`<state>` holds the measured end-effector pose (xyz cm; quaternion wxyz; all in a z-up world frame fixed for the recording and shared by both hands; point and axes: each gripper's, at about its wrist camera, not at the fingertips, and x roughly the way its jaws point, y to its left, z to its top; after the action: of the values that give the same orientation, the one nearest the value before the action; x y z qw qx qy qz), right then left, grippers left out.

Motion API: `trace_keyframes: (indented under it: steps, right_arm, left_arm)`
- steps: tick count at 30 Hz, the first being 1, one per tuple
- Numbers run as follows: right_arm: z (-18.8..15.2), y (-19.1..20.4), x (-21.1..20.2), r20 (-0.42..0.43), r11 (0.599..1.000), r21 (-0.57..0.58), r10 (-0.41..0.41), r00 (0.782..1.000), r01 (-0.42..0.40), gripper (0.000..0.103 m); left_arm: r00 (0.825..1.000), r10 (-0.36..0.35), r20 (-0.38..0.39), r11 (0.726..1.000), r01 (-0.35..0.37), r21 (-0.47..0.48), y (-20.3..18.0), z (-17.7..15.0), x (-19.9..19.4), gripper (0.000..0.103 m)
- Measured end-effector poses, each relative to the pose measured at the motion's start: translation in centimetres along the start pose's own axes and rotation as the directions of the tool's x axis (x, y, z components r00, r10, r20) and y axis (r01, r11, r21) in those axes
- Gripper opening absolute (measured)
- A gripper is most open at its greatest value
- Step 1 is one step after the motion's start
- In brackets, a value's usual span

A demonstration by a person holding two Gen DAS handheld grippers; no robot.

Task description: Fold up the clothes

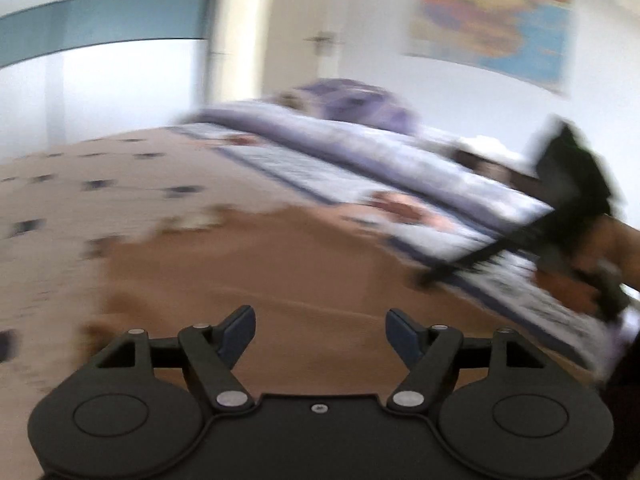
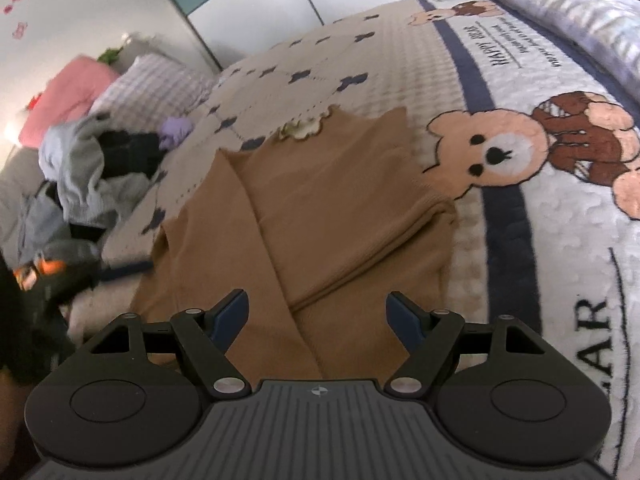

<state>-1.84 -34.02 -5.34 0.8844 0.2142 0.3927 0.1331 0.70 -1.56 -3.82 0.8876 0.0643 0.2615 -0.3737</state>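
Observation:
A tan knit top (image 2: 316,208) lies flat on the bed, its sides folded inward, with a frilly cream collar (image 2: 306,126) at the far end. My right gripper (image 2: 318,316) is open just above its near hem, nothing between the fingers. The left wrist view is blurred by motion; it shows the same tan top (image 1: 248,276) spread ahead of my left gripper (image 1: 320,332), which is open and empty. The right gripper (image 1: 520,240) also appears at the right of that view, held by a hand. The left gripper's body (image 2: 68,268) shows at the left edge of the right wrist view.
The bed cover (image 2: 516,152) has a teddy bear print and navy stripes. A lilac quilt (image 2: 568,8) is rolled along the far side. A heap of grey and black clothes (image 2: 100,164), a checked pillow (image 2: 156,80) and a pink pillow (image 2: 68,96) lie at the left. A map (image 1: 492,24) hangs on the wall.

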Motion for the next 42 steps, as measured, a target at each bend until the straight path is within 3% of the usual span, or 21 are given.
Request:
trace_keyframes:
  steps: [3, 6, 9, 12, 17, 20, 22, 24, 26, 32, 36, 42]
  right_arm:
    - [-0.1, 0.6, 0.6, -0.013, 1.000, -0.026, 0.002, 1.000, -0.002, 0.081]
    - [-0.2, 1.2, 1.1, -0.026, 0.999, -0.052, 0.004, 1.000, -0.005, 0.081]
    - [-0.3, 1.8, 1.7, -0.038, 0.997, -0.078, 0.005, 0.999, -0.008, 0.079]
    - [-0.2, 2.4, 2.4, -0.044, 0.995, -0.101, -0.001, 0.999, -0.004, 0.076]
    - [1.8, 4.3, 3.7, -0.024, 0.988, -0.149, 0.026, 0.999, -0.030, 0.070]
    - [3.7, 6.3, 4.7, 0.000, 0.980, -0.183, 0.084, 0.996, -0.082, 0.070]
    - [4.5, 6.9, 5.9, -0.010, 0.976, -0.190, 0.103, 0.995, -0.103, 0.070]
    - [5.3, 7.2, 7.3, -0.027, 0.975, -0.189, 0.113, 0.993, -0.116, 0.069]
    - [6.0, 7.5, 8.8, -0.045, 0.974, -0.187, 0.122, 0.991, -0.129, 0.066]
    - [8.3, 8.4, 13.1, -0.096, 0.969, -0.181, 0.151, 0.984, -0.166, 0.064]
    - [9.7, 9.0, 16.0, -0.130, 0.966, -0.176, 0.169, 0.977, -0.191, 0.060]
    - [12.0, 10.0, 20.3, -0.180, 0.960, -0.166, 0.197, 0.964, -0.227, 0.058]
  left_arm:
    - [0.990, 0.143, -0.003, 0.990, -0.143, -0.006, 2.4, 0.1, -0.1, 0.068]
    - [0.970, 0.240, -0.033, 0.971, -0.240, 0.009, 4.0, -0.1, 0.3, 0.067]
    - [0.948, 0.311, -0.068, 0.950, -0.312, 0.003, 5.7, -0.4, 0.9, 0.064]
    - [0.931, 0.351, -0.103, 0.934, -0.356, -0.031, 7.4, -0.7, 1.5, 0.054]
    - [0.924, 0.332, -0.188, 0.934, -0.350, -0.073, 9.2, -1.0, 3.1, 0.026]
    - [0.927, 0.305, -0.216, 0.934, -0.336, -0.124, 9.7, -0.4, 2.8, 0.025]
    - [0.948, 0.242, -0.208, 0.925, -0.290, -0.246, 10.6, -0.1, 1.7, 0.025]
    - [0.969, 0.146, -0.199, 0.899, -0.214, -0.383, 11.8, -0.2, 1.3, 0.025]
    - [0.979, 0.077, -0.187, 0.863, -0.159, -0.479, 12.6, -0.6, 1.1, 0.025]
    - [0.988, -0.100, -0.115, 0.735, -0.004, -0.678, 14.1, -1.3, 0.8, 0.029]
    - [0.986, -0.130, -0.103, 0.662, 0.009, -0.750, 14.9, -2.3, 2.5, 0.029]
    - [0.996, -0.080, -0.029, 0.577, 0.023, -0.816, 15.6, -3.4, 3.8, 0.029]
